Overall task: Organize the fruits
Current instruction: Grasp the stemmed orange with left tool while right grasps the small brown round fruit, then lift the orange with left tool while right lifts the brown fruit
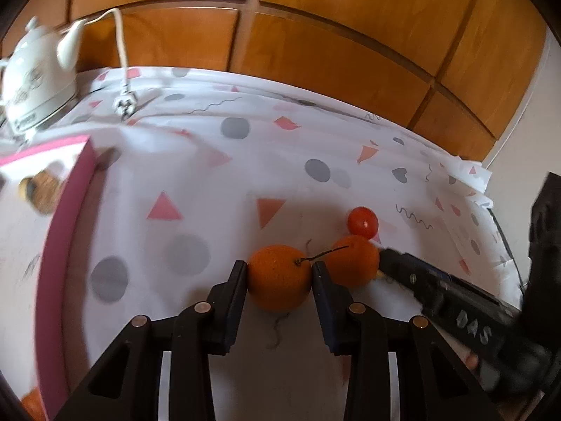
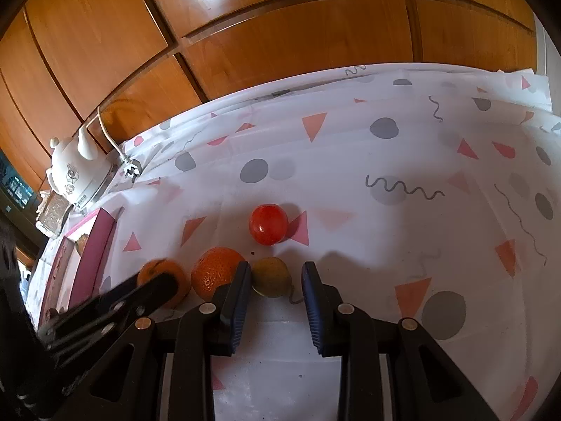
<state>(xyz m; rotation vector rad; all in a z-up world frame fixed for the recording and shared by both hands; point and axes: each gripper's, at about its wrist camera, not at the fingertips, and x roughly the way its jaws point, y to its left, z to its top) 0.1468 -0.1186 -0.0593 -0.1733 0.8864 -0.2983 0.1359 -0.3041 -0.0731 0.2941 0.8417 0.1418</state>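
A white cloth printed with grey dots and pink triangles (image 2: 350, 182) covers the surface, backed by glossy orange-brown wooden panels (image 2: 280, 35). At the far left stand a white ceramic kettle (image 1: 35, 77) with its white cord (image 1: 121, 42) and a pink-rimmed box (image 1: 70, 217). The left tongs (image 1: 278, 270) are clenched on a round stemmed orange (image 1: 280, 277) (a second orange (image 1: 356, 259) just beside it). The right tongs (image 2: 277, 270) stand released around a small yellow-green fruit (image 2: 270, 276), a red tomato (image 2: 268, 224) beyond

Left gripper (image 1: 278, 273) is low, jaws pinched in against what's between them. Right gripper (image 2: 277, 280) sits alongside, jaws spread apart.
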